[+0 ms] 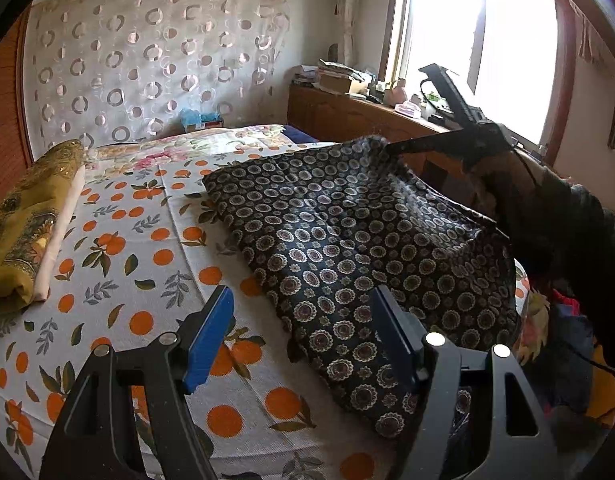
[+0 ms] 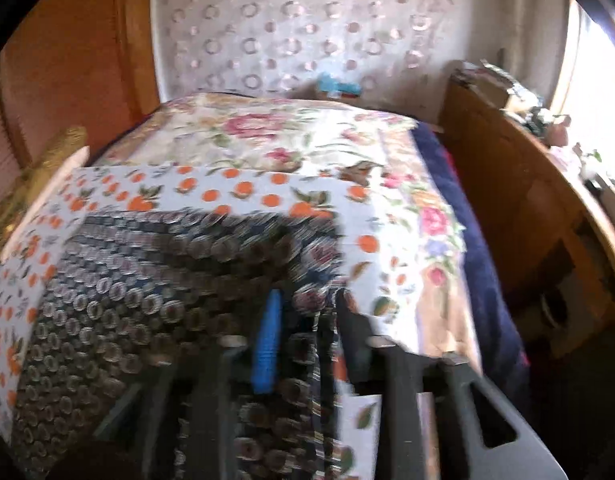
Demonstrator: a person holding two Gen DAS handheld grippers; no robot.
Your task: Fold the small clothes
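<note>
**Right jaws part-open at garment corner**

Right gripper [image 2: 307, 308] angles down, jaws partly apart, the dark medallion-print cloth garment [image 1: 347, 248] between them; grip unclear through blur. Left gripper [image 1: 303, 308] hovers wide open, empty. Garment lies on the orange-print bedsheet [image 1: 127, 240]; folded mustard fabric [image 1: 23, 232] far left.

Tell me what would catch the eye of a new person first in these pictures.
The dark garment with round medallions lies across the middle of the bed, on the sheet printed with oranges. The right gripper lifts its far corner, toward the window. A folded gold cloth rests at the bed's left edge.
</note>
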